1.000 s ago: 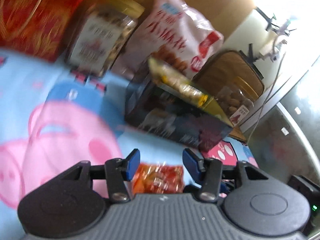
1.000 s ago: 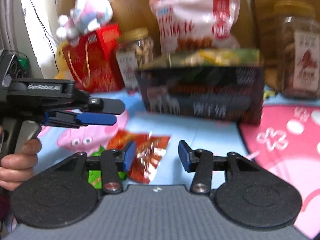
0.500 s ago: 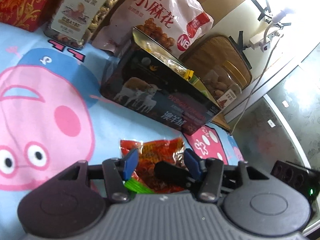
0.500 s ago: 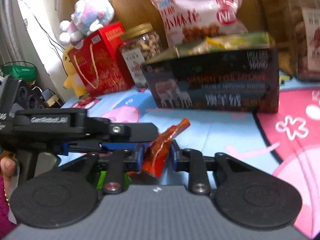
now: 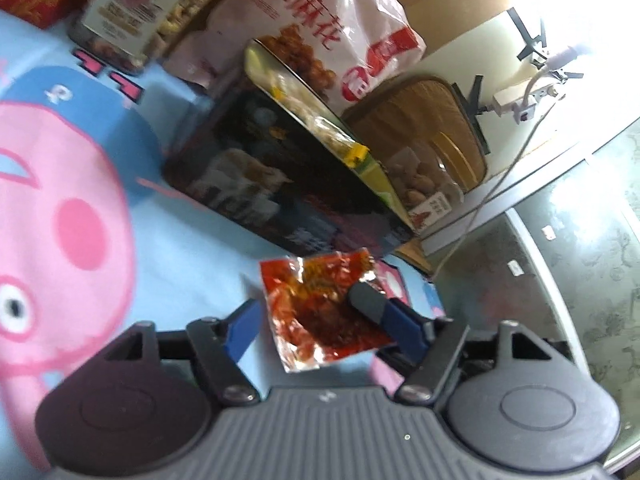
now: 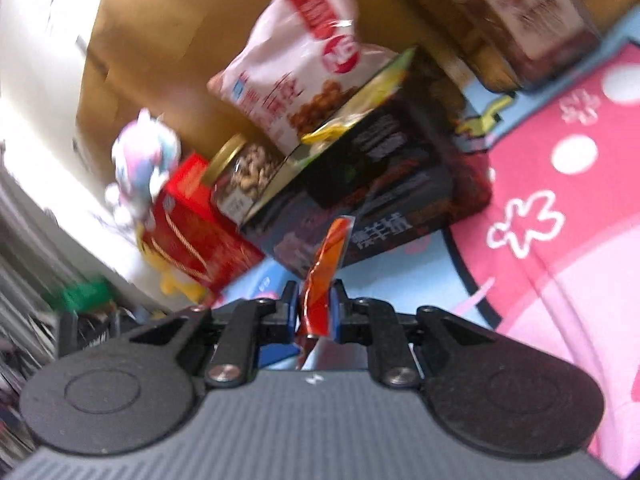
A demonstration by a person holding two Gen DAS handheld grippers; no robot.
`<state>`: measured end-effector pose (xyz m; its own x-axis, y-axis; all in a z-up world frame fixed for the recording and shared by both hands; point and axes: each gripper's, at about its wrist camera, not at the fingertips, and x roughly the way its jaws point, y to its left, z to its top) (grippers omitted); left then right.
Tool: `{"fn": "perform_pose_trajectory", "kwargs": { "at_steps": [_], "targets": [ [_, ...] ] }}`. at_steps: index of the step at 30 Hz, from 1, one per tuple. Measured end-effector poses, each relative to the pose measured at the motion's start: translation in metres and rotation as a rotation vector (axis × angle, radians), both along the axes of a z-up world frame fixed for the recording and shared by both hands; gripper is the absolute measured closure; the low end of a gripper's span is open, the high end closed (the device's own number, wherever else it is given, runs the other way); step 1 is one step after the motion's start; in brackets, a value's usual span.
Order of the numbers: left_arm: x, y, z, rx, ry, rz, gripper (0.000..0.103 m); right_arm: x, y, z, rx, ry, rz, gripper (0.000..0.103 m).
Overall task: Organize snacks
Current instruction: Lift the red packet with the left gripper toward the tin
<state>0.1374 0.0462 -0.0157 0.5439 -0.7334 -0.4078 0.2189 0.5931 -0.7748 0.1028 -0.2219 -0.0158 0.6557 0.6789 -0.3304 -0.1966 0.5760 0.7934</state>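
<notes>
Right gripper (image 6: 314,307): jaws clamped on the red packet (image 6: 326,264), a thin crinkly foil sachet held edge-on between the blue pads. From the left wrist view I see the same packet (image 5: 320,304) flat-on: rectangular, glossy red with silver sealed edges, wrinkled. It sits between the left gripper's (image 5: 324,322) blue fingers (image 5: 240,330), but they don't touch it; left jaws are apart and opening. The right gripper's dark finger (image 5: 366,300) crosses the packet's face.

The packet is in the air over the cartoon-print cloth (image 5: 80,184), just in front of the dark box (image 5: 280,184), a glossy printed carton with an open top. Behind the box: soft pink-white bag (image 5: 320,28), clear nut jar (image 5: 152,8), red gift bag (image 6: 192,232).
</notes>
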Motion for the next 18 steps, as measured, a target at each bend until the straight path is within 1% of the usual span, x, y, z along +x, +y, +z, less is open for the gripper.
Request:
{"fn": "perform_pose_trajectory", "kwargs": {
  "at_steps": [2,4,5,6,7,8,9,11,13,18],
  "targets": [
    [0.004,-0.007,-0.001,-0.039,0.008,-0.014,0.03,0.003,-0.011,-0.006,0.092,0.034,-0.008,0.084],
    [0.009,-0.015,0.0,-0.077,0.0,-0.024,0.032,0.005,-0.02,-0.012,0.175,0.061,-0.023,0.084],
    [0.01,-0.018,0.0,-0.084,-0.004,-0.018,0.037,0.006,-0.024,-0.015,0.214,0.073,-0.031,0.084],
    [0.012,-0.02,0.0,-0.081,-0.016,-0.011,0.046,0.005,-0.028,-0.016,0.231,0.078,-0.046,0.084],
    [0.012,-0.022,0.001,-0.076,-0.032,-0.009,0.051,0.005,-0.03,-0.016,0.232,0.079,-0.06,0.084],
    [0.012,-0.022,0.0,-0.066,-0.044,-0.002,0.06,0.006,-0.032,-0.016,0.236,0.079,-0.068,0.084],
    [0.012,-0.022,-0.003,-0.06,-0.051,0.001,0.067,0.006,-0.035,-0.017,0.243,0.08,-0.072,0.084],
    [0.011,-0.021,-0.007,-0.048,-0.057,0.009,0.075,0.007,-0.033,-0.018,0.231,0.087,-0.072,0.084],
    [0.01,-0.021,-0.008,-0.023,-0.065,0.013,0.076,0.009,-0.03,-0.02,0.211,0.103,-0.063,0.084],
    [0.002,-0.028,-0.002,0.071,-0.127,0.017,0.076,0.011,-0.027,-0.02,0.207,0.113,-0.057,0.084]
  ]
}}
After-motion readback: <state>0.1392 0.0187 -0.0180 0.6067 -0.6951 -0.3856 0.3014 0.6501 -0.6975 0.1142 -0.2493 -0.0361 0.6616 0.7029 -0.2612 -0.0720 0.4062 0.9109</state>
